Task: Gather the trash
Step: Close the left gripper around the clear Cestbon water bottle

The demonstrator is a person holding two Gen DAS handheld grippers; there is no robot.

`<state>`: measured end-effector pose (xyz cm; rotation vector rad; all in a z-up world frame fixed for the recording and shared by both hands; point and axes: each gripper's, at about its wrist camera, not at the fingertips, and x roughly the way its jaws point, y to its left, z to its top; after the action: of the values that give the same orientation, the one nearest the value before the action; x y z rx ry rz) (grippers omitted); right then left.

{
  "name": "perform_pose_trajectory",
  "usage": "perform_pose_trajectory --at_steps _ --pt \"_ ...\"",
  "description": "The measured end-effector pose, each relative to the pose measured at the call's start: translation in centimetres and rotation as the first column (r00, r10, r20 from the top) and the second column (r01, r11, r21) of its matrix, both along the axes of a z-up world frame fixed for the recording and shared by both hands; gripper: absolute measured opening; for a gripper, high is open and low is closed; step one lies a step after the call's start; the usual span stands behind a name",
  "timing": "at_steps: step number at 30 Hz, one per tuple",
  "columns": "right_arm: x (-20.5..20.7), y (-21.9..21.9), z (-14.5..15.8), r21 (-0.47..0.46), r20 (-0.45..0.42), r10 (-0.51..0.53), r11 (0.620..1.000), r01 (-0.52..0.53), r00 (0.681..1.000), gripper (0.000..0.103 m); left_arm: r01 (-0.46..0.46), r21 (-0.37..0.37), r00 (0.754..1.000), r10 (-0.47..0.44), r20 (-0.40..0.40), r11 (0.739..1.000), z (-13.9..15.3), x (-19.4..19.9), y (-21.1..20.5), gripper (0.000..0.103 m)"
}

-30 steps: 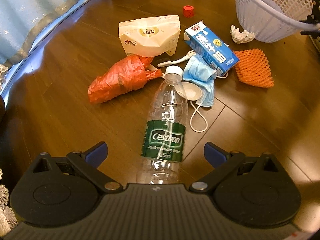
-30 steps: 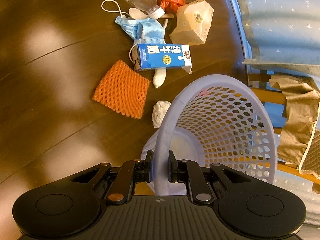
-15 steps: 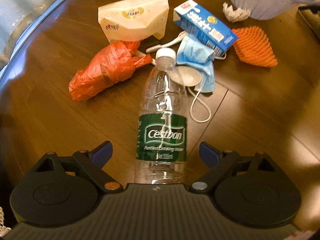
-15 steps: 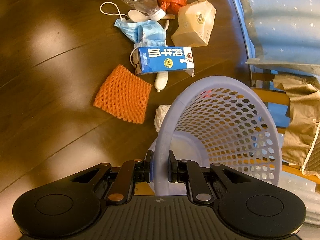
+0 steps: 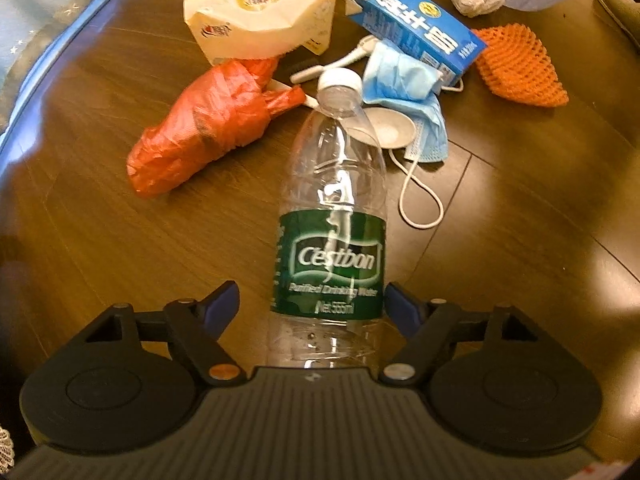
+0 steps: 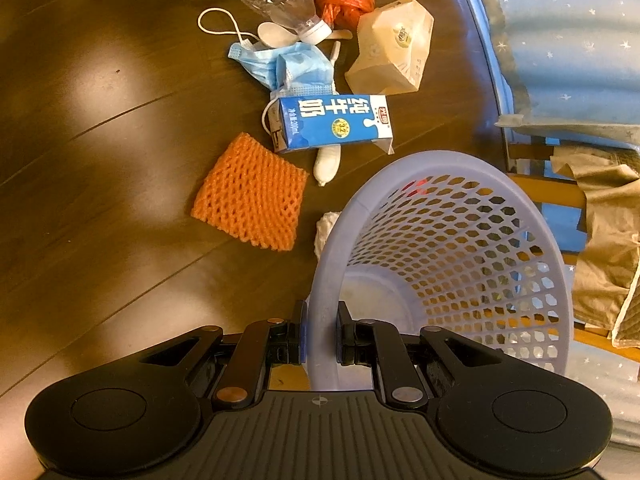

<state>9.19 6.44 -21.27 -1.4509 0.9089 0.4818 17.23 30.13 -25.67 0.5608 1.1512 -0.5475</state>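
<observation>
The left gripper (image 5: pixel 310 306) is closing its still wide jaws around one empty bottle (image 5: pixel 332 236) lying on the wooden floor (image 5: pixel 100 208), not pressing it yet. The right gripper (image 6: pixel 320 336) is pinching the rim of one basket (image 6: pixel 460 264), probably keeping it tilted toward the trash. One milk carton (image 6: pixel 332 124) is lying between them.

This is a room in a home. A dark wooden floor (image 6: pixel 100 184) of long planks carries household rubbish: an empty water bottle (image 5: pixel 332 240), a blue milk carton (image 6: pixel 332 124), a used face mask (image 5: pixel 404 88), a tissue pack (image 5: pixel 260 28) and an orange foam fruit net (image 6: pixel 248 192) beside a lavender plastic wastebasket (image 6: pixel 460 248). Along one edge hangs a pale blue fabric printed with small stars (image 6: pixel 568 36), and brownish cloth (image 6: pixel 604 240) is draped over wooden furniture.
</observation>
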Motion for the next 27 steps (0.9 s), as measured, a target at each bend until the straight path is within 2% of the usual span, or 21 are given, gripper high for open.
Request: perform_pose_trajectory --at_steps 8,17,27 --pt "0.3 0.1 0.0 0.022 0.003 -0.004 1.0 0.004 1.0 0.01 0.014 0.01 1.0 -0.014 -0.025 1.0 -0.8 0.0 -0.1 0.062" --pt "0.2 0.1 -0.1 0.021 0.004 0.005 1.0 -0.005 1.0 0.01 -0.007 0.015 0.999 0.008 -0.05 1.0 -0.6 0.0 -0.1 0.059" --pt "0.1 0.1 0.1 0.019 0.004 0.007 1.0 -0.007 1.0 0.01 -0.055 -0.017 0.993 0.053 -0.102 0.998 2.0 -0.1 0.2 0.058"
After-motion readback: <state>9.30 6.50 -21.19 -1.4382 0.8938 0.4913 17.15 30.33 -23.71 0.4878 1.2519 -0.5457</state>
